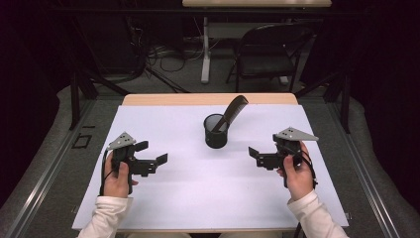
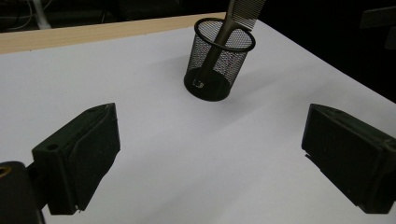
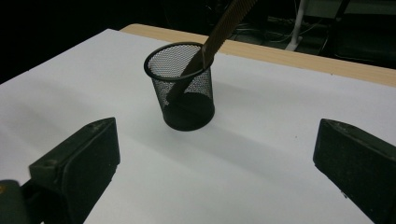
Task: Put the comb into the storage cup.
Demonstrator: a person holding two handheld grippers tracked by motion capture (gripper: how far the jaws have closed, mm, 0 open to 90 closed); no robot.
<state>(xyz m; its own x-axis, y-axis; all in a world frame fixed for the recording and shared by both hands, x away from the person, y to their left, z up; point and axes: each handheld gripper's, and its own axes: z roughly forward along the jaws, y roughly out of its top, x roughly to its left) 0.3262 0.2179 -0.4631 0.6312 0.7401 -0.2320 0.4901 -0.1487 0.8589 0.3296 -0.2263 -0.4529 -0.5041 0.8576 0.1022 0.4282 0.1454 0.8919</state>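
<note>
A black mesh cup [image 1: 216,131] stands upright near the middle of the white sheet [image 1: 198,183], toward the far side. A dark comb [image 1: 233,110] leans in it, its toothed end sticking out to the upper right. The cup [image 2: 215,60] and comb [image 2: 240,16] lie ahead of my left gripper [image 2: 210,158], whose jaws are wide apart with nothing between them. My right gripper [image 3: 217,172] is open too, with the cup [image 3: 183,88] and comb [image 3: 224,23] ahead of it. In the high view the left gripper [image 1: 151,154] is left of the cup and the right gripper [image 1: 253,151] is right of it.
The white sheet covers most of the wooden table [image 1: 208,99]. Beyond the table's far edge stand a black folding chair [image 1: 270,52] and a white desk leg [image 1: 205,49] with loose cables [image 1: 163,54] on the floor.
</note>
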